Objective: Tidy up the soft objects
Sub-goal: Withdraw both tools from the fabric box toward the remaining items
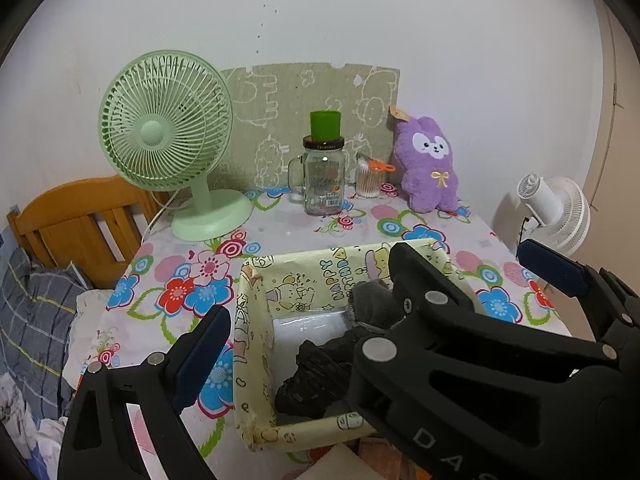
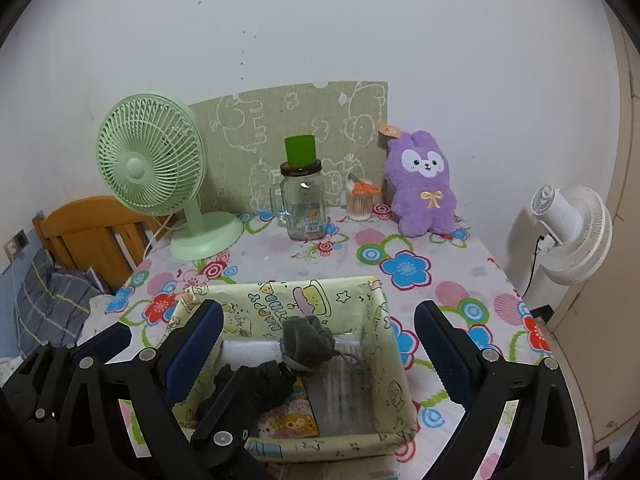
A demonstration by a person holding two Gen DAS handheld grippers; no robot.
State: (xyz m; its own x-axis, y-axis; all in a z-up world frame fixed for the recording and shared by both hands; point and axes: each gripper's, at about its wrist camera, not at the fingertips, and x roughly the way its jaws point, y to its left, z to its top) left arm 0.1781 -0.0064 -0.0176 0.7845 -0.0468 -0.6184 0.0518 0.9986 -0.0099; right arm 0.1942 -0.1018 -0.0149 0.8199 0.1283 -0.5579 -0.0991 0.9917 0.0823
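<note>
Your left gripper (image 1: 372,300) and right gripper (image 2: 318,344) both hang spread wide above the paper-wrapped box (image 2: 384,312) on the table (image 2: 276,256), pinching nothing. Inside the box lie a grey sock (image 2: 306,344) and a black sock (image 1: 316,376), touching. The purple plush rabbit (image 2: 422,188) sits upright at the table's far edge, well apart.
</note>
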